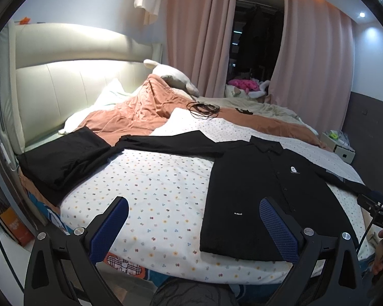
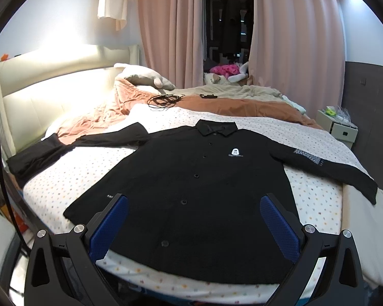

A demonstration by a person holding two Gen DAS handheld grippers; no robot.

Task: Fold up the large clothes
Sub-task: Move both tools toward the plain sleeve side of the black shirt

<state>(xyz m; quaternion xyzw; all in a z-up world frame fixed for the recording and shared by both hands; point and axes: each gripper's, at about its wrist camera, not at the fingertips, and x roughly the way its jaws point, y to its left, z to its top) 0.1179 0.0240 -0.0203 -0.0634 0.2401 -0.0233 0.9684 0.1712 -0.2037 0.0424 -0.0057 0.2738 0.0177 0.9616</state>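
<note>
You are at the start: the black shirt lies spread flat, front up and buttoned, on the dotted sheet near the foot edge of the bed, sleeves stretched toward both side edges, nothing folded yet. Your left gripper and right gripper both hover spread wide and empty above the hem. Next, I judge, you should pinch a sleeve and its shoulder and bring them across the body. A folded black garment sits by the headboard corner. No containers are visible.
</note>
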